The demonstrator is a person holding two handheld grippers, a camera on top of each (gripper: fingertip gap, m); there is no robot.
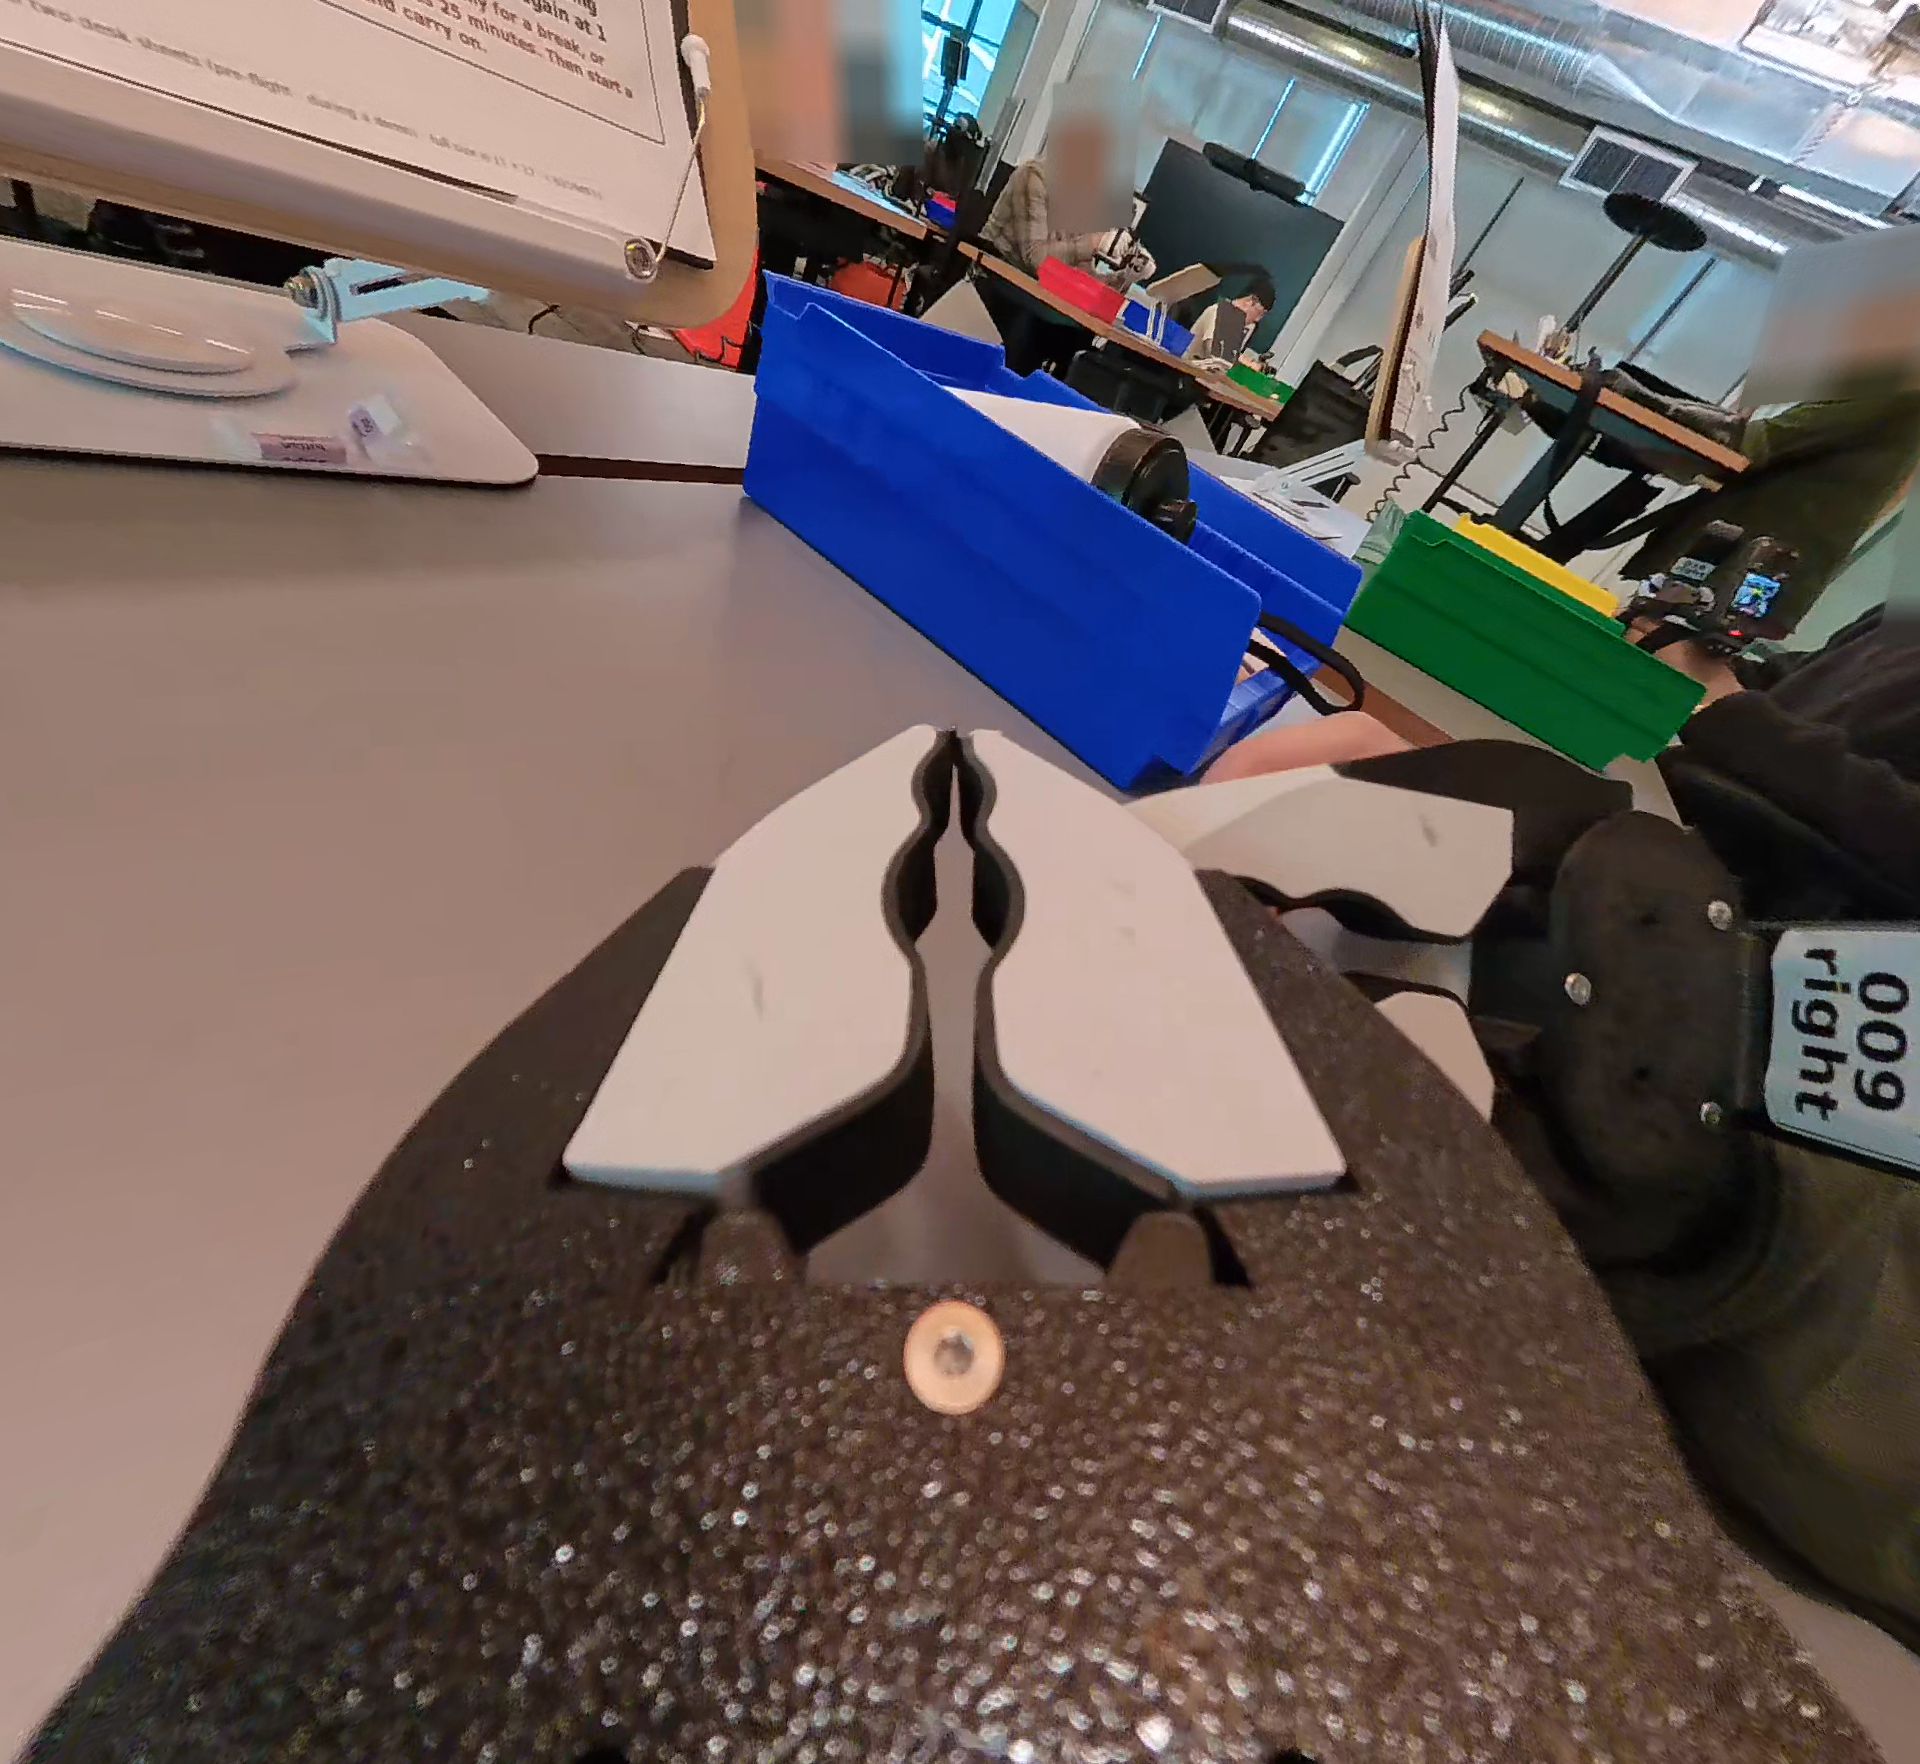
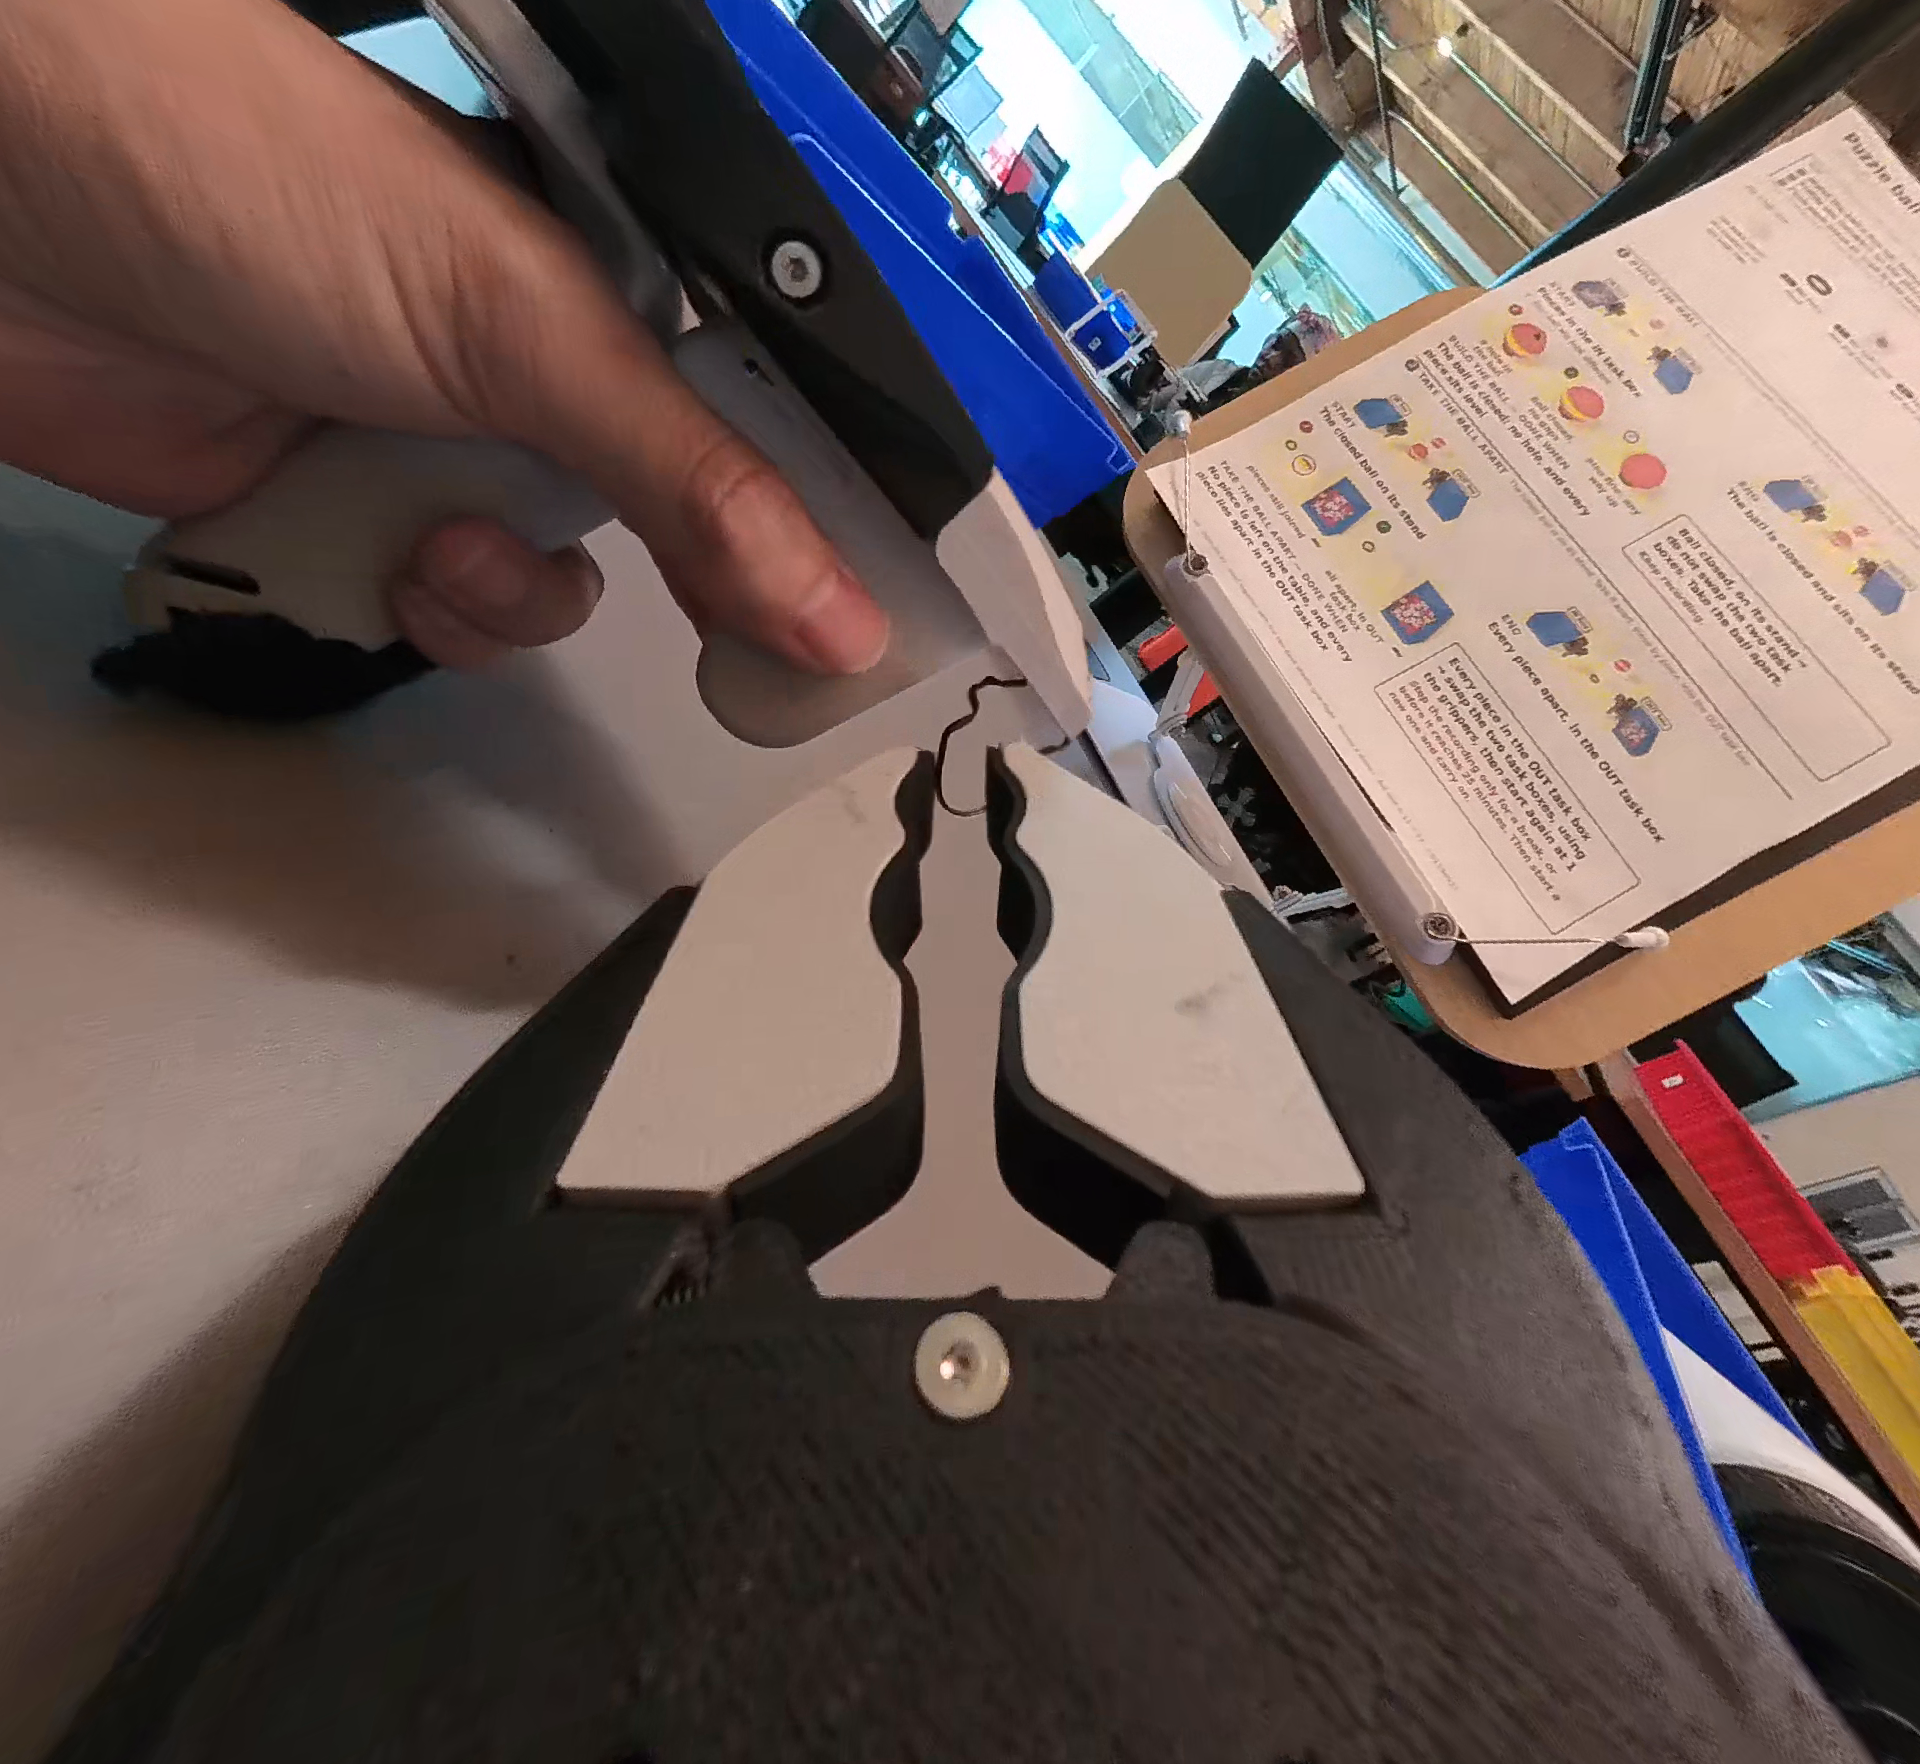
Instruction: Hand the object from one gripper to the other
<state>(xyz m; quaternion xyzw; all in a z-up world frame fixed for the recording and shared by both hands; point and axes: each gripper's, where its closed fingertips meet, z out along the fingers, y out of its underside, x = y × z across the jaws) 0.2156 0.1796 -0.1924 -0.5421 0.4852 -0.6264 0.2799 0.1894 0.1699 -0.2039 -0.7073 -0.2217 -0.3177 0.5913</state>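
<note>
Thin black wiry loop (image 2: pixel 961 769), kinked and squiggly, off the table. Its upper end, at 1 o'clock, is pinched in the left gripper (image 2: pixel 1023 691) tips. Its lower curve, at 7 o'clock, hangs between the narrowly parted right gripper (image 2: pixel 961 774) tips; contact there unclear.

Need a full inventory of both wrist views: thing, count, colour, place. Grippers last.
table: 1, grey, under both grippers
blue bin: 1, blue, on the table ahead of the left gripper
roll: 1, white with black end cap, lying in the blue bin
green bin: 1, green, beyond the blue bin
instruction sheet: 1, white, on a tan tilted board
thin black loop: 1, black, at the left gripper's tips, hanging between the right gripper's fingers
hand: 1, around the left gripper's handle
left gripper: 1, white fingers, shut
right gripper: 1, white fingers, slightly open
</note>
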